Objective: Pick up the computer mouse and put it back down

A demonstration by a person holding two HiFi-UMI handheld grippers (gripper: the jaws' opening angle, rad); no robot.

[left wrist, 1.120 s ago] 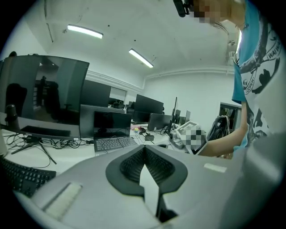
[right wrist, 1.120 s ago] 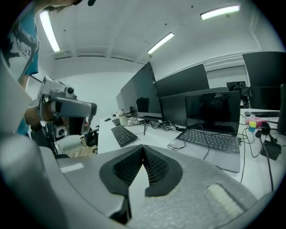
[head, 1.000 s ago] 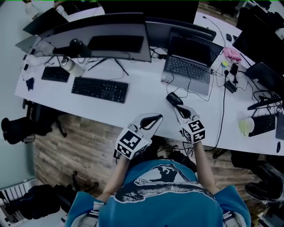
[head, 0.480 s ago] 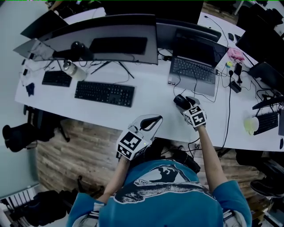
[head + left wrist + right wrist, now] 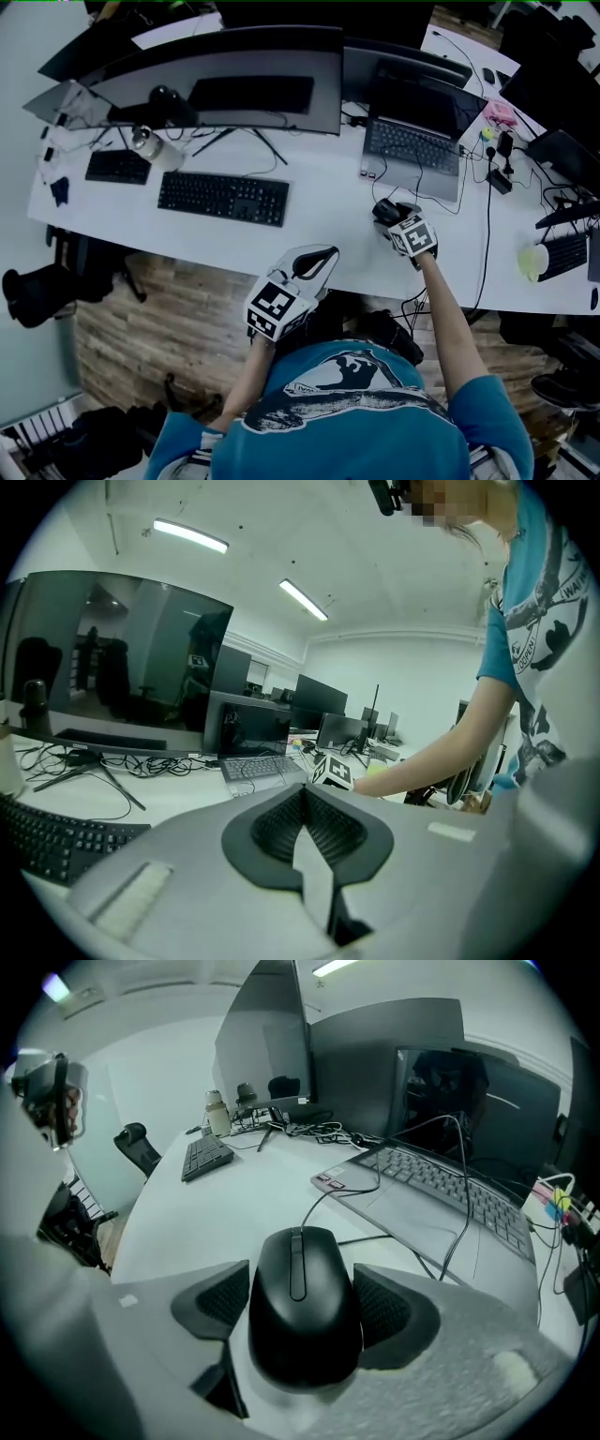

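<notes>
Black, rounded plastic computer mouse (image 5: 302,1297): lies flat on the white desk (image 5: 319,230), just in front of the open grey laptop (image 5: 412,150). Its thin black cable (image 5: 328,1192) runs from its front end toward the laptop's left corner.

Right gripper (image 5: 394,220): tilted down over the mouse, grey body with ribbed black pads (image 5: 386,1305). Its jaws have just been opening and now stand wide, one on each side of the mouse, which sits between them on the desk. The right gripper view shows the pads close beside the mouse's flanks but not squeezing it.

Left gripper (image 5: 328,255): held near the desk's front edge, well apart from the mouse, its marker cube over the wooden floor (image 5: 159,319). Jaws are together, the ribbed pads meet at the tip, and nothing is between them.

Other items on the desk: a long black keyboard (image 5: 223,197) to the left, and a wide curved dark monitor (image 5: 216,80) behind it.
</notes>
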